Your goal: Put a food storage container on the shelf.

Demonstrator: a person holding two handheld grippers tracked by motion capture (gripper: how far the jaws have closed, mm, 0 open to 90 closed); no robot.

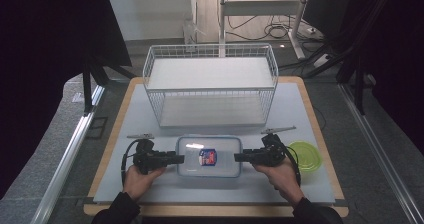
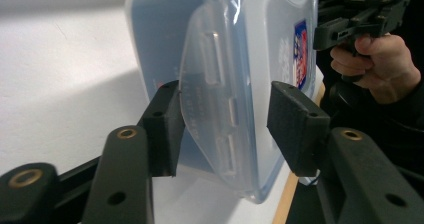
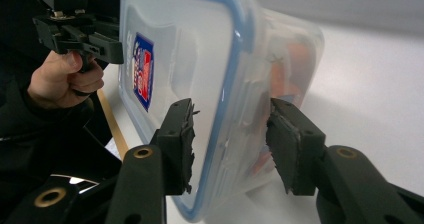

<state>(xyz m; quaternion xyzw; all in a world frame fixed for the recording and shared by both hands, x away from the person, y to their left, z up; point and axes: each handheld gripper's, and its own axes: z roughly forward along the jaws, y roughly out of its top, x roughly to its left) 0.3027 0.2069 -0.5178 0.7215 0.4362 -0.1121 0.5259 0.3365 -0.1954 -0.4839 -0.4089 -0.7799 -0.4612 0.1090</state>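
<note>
The left gripper (image 1: 179,159) and right gripper (image 1: 239,157), jaws spread, straddle the two short ends of the clear lidded container (image 1: 209,156) lying near the table's (image 1: 295,104) front edge, with open surface before the wire basket (image 1: 210,84) and a green lid (image 1: 306,155) beside the right hand (image 1: 280,176).

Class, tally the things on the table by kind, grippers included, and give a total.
Wire baskets: 1
Lidded clear boxes: 1
Green lids: 1
Grippers: 2 (left gripper, right gripper)
Total: 5
</note>
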